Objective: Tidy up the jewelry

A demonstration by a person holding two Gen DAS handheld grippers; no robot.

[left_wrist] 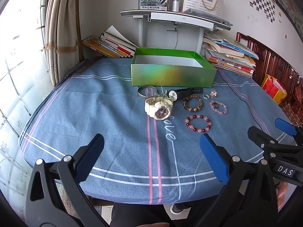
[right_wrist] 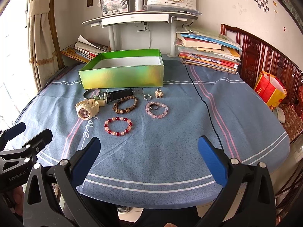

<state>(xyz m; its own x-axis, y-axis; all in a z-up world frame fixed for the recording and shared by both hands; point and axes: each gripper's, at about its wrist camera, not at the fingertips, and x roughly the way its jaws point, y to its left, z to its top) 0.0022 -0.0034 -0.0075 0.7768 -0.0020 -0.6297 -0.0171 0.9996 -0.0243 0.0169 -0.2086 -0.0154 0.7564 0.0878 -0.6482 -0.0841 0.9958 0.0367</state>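
Observation:
An open green box (left_wrist: 173, 75) (right_wrist: 121, 76) stands at the back of the blue cloth, white inside with nothing in it. In front of it lie a cream watch (left_wrist: 158, 106) (right_wrist: 87, 109), a black watch (left_wrist: 178, 93) (right_wrist: 113, 95), a silver bangle (left_wrist: 145, 91) (right_wrist: 91, 93), a brown bead bracelet (left_wrist: 192, 104) (right_wrist: 125, 104), a pink bead bracelet (left_wrist: 218, 107) (right_wrist: 156, 110) with a dark ring inside it, a red-and-pink bracelet (left_wrist: 197, 123) (right_wrist: 117, 126), a small silver ring (right_wrist: 147, 97) and a gold flower brooch (right_wrist: 158, 93). My left gripper (left_wrist: 151, 145) and right gripper (right_wrist: 149, 147) hover open over the near cloth, holding nothing.
Book stacks (right_wrist: 208, 53) (left_wrist: 109, 45) flank a grey shelf stand (left_wrist: 174, 17) behind the box. A black cable (right_wrist: 204, 102) runs across the cloth on the right. A wooden bench (right_wrist: 265, 60) and a red-yellow bag (right_wrist: 269, 90) stand beyond the table's right edge.

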